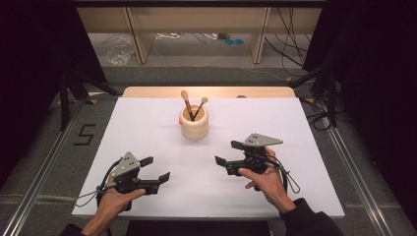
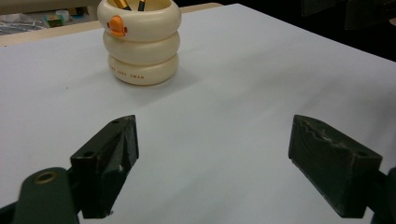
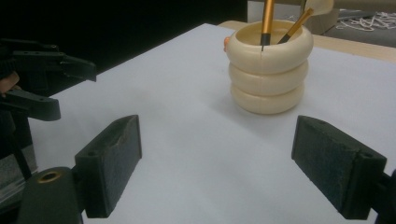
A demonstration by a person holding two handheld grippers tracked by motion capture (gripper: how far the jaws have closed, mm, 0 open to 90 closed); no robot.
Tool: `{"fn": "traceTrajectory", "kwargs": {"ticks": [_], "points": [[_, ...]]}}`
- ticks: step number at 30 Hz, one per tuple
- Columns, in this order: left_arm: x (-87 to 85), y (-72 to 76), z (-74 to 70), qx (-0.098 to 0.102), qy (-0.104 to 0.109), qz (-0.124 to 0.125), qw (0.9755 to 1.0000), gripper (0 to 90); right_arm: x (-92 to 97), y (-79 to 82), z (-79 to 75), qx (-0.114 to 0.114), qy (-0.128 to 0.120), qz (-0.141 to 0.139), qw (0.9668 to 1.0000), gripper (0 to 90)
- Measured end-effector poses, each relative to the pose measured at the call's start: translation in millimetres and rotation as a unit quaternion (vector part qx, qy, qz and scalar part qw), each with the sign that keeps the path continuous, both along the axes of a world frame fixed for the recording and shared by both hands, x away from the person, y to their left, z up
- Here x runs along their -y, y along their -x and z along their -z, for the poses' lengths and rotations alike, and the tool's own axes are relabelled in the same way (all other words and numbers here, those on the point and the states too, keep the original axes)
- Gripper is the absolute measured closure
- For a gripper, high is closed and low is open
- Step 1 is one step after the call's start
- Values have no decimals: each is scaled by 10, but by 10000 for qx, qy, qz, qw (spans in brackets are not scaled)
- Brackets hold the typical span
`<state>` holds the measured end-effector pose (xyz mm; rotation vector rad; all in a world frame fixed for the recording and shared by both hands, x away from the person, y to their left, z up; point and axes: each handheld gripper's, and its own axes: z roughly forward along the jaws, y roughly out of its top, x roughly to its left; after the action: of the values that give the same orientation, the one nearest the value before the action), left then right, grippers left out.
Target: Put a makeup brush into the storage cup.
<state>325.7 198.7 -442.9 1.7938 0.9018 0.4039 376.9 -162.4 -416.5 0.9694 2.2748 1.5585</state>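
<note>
High view: cream ribbed three-ring holder with two gold-handled makeup brushes at bench 12 o'clock. Left tongs, right tongs wide open, empty. Brushes likely light, stiff; pinch handles mid-shaft.

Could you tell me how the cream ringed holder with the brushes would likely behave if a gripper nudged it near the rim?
The holder looks rigid, with a broad flat base, so it would probably slide before tipping. The two brushes lean loosely and would likely rattle or shift.
</note>
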Motion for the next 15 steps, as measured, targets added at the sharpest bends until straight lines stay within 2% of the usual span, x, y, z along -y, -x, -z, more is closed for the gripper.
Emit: {"fn": "traceTrajectory", "kwargs": {"ticks": [2, 9, 15], "points": [[0, 0, 0, -3, -4, 3, 10000, 160, 8, 29, 12, 16, -60, 5, 10000, 167], [2, 2, -1, -4, -11, 6, 10000, 160, 52, 120, 44, -15, 48, 13, 10000, 167], [1, 2, -1, -4, -8, 9, 10000, 160, 88, 189, 74, -68, 30, 7, 10000, 167]]}}
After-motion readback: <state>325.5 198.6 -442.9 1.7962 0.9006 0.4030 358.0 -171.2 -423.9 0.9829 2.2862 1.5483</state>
